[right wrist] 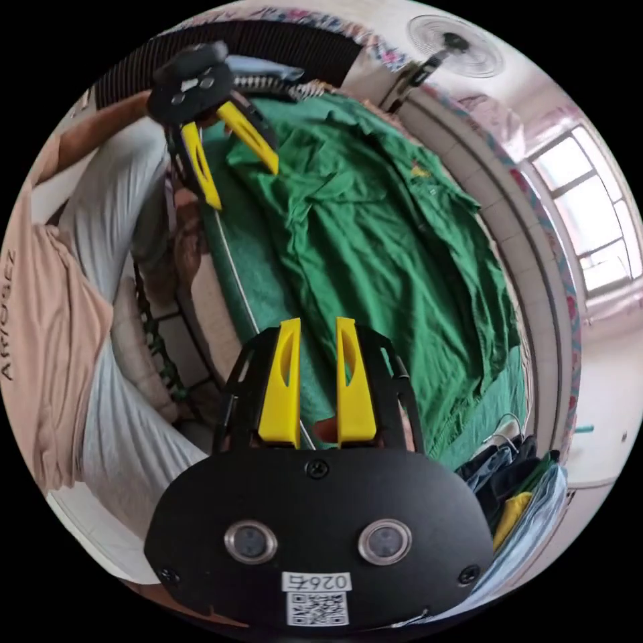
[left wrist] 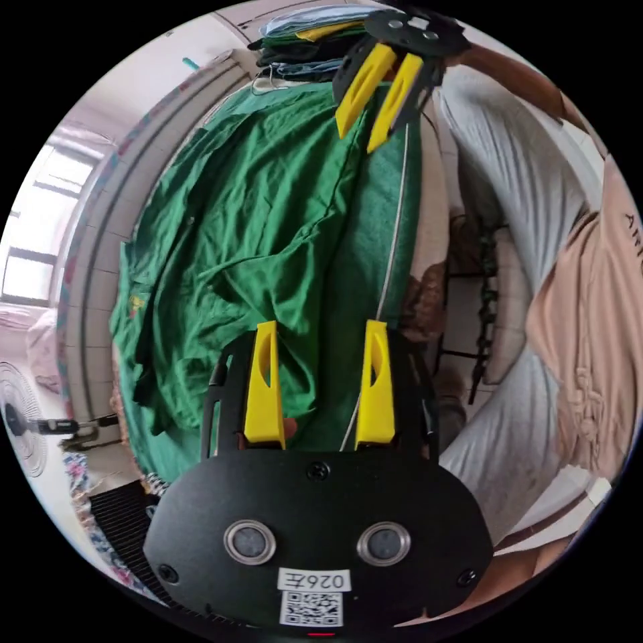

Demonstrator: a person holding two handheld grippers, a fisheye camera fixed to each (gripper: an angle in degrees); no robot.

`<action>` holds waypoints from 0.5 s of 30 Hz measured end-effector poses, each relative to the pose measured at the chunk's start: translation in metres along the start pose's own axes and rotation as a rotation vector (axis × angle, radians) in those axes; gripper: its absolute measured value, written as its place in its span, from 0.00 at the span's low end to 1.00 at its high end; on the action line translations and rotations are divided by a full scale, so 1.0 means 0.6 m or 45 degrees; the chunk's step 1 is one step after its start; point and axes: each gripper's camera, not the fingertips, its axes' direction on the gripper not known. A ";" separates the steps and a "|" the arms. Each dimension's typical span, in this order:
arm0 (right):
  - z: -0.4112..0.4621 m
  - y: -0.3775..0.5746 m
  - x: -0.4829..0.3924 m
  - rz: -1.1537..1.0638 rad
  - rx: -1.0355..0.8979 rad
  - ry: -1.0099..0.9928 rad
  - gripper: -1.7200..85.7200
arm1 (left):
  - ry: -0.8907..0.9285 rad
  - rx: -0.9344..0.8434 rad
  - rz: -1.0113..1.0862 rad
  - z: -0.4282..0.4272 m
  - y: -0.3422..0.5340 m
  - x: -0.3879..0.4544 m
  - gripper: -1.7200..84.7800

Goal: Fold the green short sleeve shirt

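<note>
The green shirt (left wrist: 261, 234) lies spread on a tabletop covered with a green cloth (left wrist: 375, 268), filling the middle of the left claw view and running from upper middle down to lower left. Its long axis seems to run from one claw to the other, along the tabletop's near edge. The left claw (left wrist: 321, 331) sits at one end with its yellow jaws wide apart and nothing between them. The right claw (left wrist: 375, 130) hangs at the far end, at the top of the frame, jaws slightly parted and empty. In the right claw view the right claw (right wrist: 317, 327) shows only a narrow gap and is over the cloth's edge, the shirt up and to the right of it. The shirt is wrinkled, with a small yellow badge (right wrist: 420, 172) and one sleeve bunched near the left claw. Each claw looks equally near its own end.
</note>
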 end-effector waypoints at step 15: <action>0.194 0.028 0.022 0.039 -0.176 -0.477 0.00 | 0.323 0.157 -0.050 0.001 0.066 -0.093 0.01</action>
